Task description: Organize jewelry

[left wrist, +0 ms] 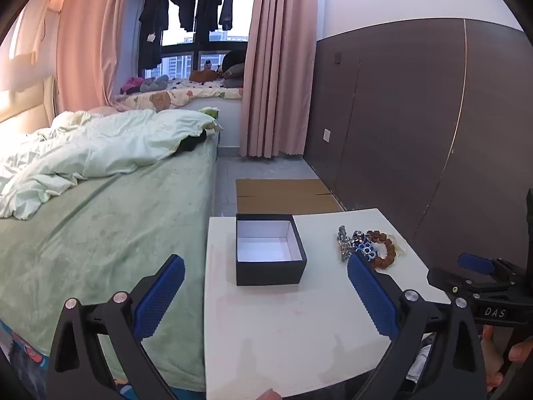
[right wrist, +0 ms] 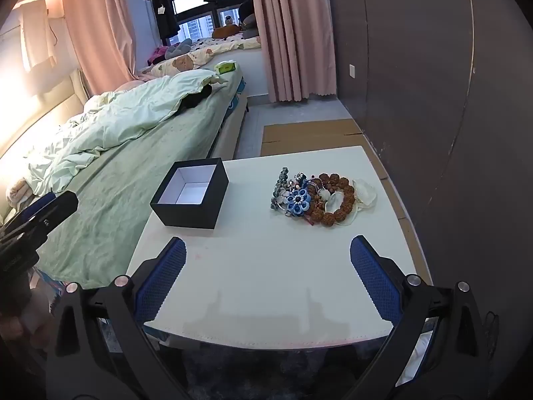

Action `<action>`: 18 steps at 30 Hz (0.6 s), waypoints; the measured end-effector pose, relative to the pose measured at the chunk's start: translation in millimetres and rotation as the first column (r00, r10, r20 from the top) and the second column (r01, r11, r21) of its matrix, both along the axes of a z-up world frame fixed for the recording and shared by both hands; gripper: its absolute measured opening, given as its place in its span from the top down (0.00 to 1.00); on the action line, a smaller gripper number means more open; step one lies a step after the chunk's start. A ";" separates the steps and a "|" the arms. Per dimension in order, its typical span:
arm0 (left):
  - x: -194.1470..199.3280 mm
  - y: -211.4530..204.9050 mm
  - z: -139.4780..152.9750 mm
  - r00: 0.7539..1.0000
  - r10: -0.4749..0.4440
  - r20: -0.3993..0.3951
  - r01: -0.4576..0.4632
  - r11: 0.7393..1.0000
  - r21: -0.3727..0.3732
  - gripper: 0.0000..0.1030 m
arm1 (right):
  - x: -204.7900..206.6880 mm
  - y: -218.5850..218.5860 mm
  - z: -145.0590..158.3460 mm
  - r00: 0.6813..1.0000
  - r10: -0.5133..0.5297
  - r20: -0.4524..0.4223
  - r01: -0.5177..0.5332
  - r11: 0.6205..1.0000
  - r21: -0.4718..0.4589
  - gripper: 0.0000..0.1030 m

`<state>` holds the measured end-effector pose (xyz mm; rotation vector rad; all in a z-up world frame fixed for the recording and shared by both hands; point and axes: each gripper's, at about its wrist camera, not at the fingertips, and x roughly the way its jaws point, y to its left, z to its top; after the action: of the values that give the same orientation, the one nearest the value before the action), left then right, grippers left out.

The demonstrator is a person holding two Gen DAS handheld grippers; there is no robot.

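bed (left wrist: 110, 220): left, green sheet, rumpled duvet (left wrist: 100, 146)
curtains (left wrist: 279, 66): pink, far
clothes (left wrist: 186, 6): hanging at window
cardboard (left wrist: 283, 195): floor, beyond table (left wrist: 283, 333)

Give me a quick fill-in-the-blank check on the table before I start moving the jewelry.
1. The black box stands open, and inside it is ____.
2. The jewelry pile lies on the white table, to the ____ of the box in the right wrist view.
3. The beaded bracelet in the pile is ____ in colour.
4. Both the left gripper and the right gripper have jaws that are ____.

Missing words: empty; right; brown; open
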<state>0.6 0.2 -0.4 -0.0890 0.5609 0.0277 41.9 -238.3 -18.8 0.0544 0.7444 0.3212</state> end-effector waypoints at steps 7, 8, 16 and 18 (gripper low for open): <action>2.5 4.6 4.9 1.000 0.008 0.015 -0.008 1.000 -0.009 0.08 | -1.2 2.2 -2.5 1.000 -0.001 -0.001 0.001 1.000 -0.012 0.04; 3.4 2.3 6.0 1.000 0.009 0.013 -0.009 1.000 0.000 0.08 | -1.8 5.3 0.5 1.000 -0.003 0.004 0.004 1.000 -0.025 0.04; 1.6 2.8 -0.4 1.000 0.002 0.011 -0.002 1.000 -0.005 0.08 | -2.4 8.6 3.8 1.000 -0.002 0.026 0.003 0.999 -0.042 0.04; 1.6 2.3 -1.3 1.000 -0.002 0.010 0.002 1.000 -0.006 0.08 | -2.2 7.6 4.9 1.000 -0.004 0.031 0.006 0.999 -0.042 0.04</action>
<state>2.2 2.5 -1.7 -0.0947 0.5510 0.0239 39.8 -230.6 -13.9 0.0109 0.7199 0.3008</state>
